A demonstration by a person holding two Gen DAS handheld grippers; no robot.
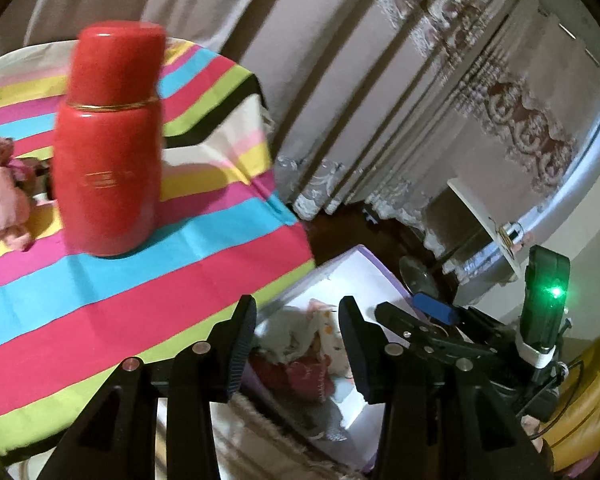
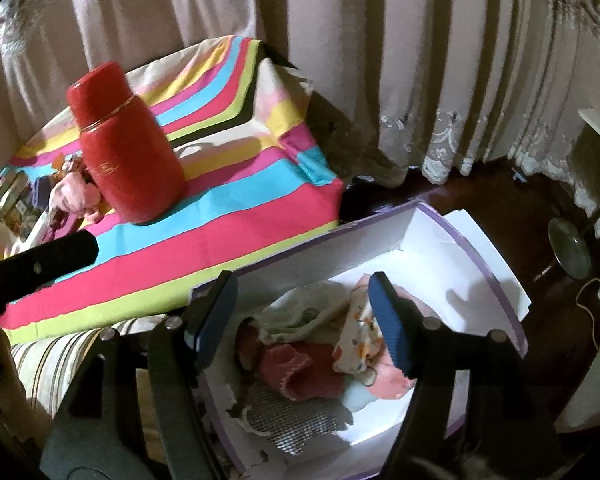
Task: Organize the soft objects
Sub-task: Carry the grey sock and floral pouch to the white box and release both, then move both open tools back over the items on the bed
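Beside the striped worktop, a white box with purple edges sits lower down, holding a heap of small soft clothes: a dark pink knitted piece, a pale folded one, a white one with orange print, and a grey checked one at the near end. Over that box the right gripper hangs with its blue-padded fingers spread apart and nothing between them. From the left wrist view, the left gripper also stands released, black fingers apart and empty, above the gap between the worktop edge and the box. More soft pink cloth lies on the worktop just beside a red flask, which stands upright on the striped cover; the same flask and pink bundle show in the left view. Behind everything hang beige curtains with lace hems. A dark floor shows past the box
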